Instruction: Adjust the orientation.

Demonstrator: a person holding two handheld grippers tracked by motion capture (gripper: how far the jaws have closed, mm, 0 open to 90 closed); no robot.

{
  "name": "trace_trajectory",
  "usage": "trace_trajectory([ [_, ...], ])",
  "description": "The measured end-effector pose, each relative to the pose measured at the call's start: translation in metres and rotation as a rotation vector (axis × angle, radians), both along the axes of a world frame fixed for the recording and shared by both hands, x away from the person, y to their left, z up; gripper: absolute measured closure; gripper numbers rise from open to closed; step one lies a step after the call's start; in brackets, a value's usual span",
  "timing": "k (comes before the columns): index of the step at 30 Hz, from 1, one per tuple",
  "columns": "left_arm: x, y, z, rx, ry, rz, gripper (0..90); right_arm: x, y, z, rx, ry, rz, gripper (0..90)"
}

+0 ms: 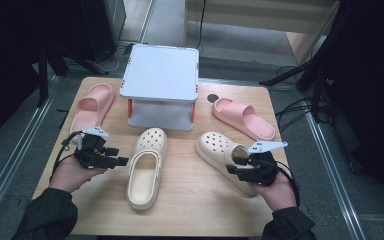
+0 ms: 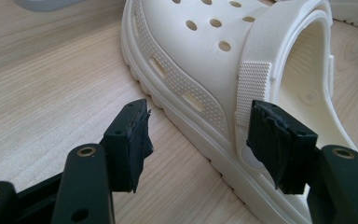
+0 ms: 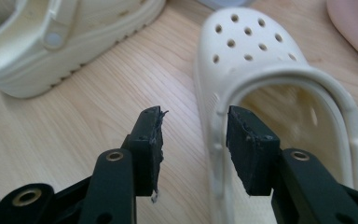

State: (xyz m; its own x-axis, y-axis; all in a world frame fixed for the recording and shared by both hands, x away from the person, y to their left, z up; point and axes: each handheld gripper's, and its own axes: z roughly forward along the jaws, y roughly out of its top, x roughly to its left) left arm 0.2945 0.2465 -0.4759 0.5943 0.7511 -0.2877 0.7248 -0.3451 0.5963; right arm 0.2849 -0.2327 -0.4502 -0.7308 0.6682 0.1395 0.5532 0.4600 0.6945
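Two cream clogs lie on the wooden table [image 1: 190,200]. The left clog [image 1: 147,167] points away from me, and my left gripper [image 1: 122,161] stands open just left of it. In the left gripper view the jaws [image 2: 200,140] sit apart at the clog's side [image 2: 205,56], near its strap rivet, without pressing on it. The right clog [image 1: 220,150] lies at an angle. My right gripper [image 1: 232,169] is at its heel end, open. In the right gripper view the jaws [image 3: 193,144] straddle the side wall of this clog [image 3: 261,70], with a gap on the outer side.
A white two-level stand [image 1: 162,75] sits at the table's back middle. One pink slide [image 1: 92,107] lies at the back left, another pink slide [image 1: 242,117] at the back right. Bare wood shows between the clogs and along the front edge.
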Motion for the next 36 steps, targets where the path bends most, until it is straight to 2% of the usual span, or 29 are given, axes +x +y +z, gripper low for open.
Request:
trace_trajectory([
  [4,0.001,0.000,-0.001,0.000,0.003,-0.005,37.5,0.006,0.001,-0.009,-0.024,0.023,-0.014,55.1],
  [8,0.001,0.001,-0.001,-0.004,0.000,-0.001,37.3,0.012,0.004,-0.014,-0.071,0.013,-0.010,57.4],
  [11,0.001,0.001,-0.002,-0.002,-0.001,0.000,36.9,0.019,0.006,-0.019,-0.090,0.035,-0.011,59.0],
  [14,0.002,0.000,-0.003,-0.002,0.002,-0.004,36.7,0.026,0.009,-0.024,-0.101,0.058,-0.013,63.6],
  [18,0.001,0.000,-0.002,-0.006,-0.001,-0.002,36.8,0.031,0.013,-0.027,-0.083,0.087,0.006,76.8],
  [19,0.002,0.001,-0.002,-0.003,-0.002,-0.002,36.8,0.031,0.014,-0.026,-0.085,0.091,0.012,77.1],
  [22,0.002,0.001,-0.002,-0.005,0.000,-0.001,36.8,0.030,0.021,-0.020,-0.128,0.061,-0.005,77.7],
  [26,0.002,0.001,-0.003,-0.006,0.003,-0.001,36.8,0.031,0.027,-0.013,-0.102,0.036,-0.024,77.8],
  [30,0.002,0.000,-0.003,-0.007,0.001,-0.001,36.8,0.033,0.035,-0.006,-0.069,0.036,-0.050,77.9],
  [33,0.002,-0.001,-0.003,-0.005,0.001,-0.001,36.8,0.035,0.046,-0.001,-0.046,0.019,-0.042,77.9],
  [36,0.002,-0.001,-0.003,-0.002,0.003,-0.007,36.8,0.038,0.054,0.000,-0.046,0.013,-0.040,77.9],
])
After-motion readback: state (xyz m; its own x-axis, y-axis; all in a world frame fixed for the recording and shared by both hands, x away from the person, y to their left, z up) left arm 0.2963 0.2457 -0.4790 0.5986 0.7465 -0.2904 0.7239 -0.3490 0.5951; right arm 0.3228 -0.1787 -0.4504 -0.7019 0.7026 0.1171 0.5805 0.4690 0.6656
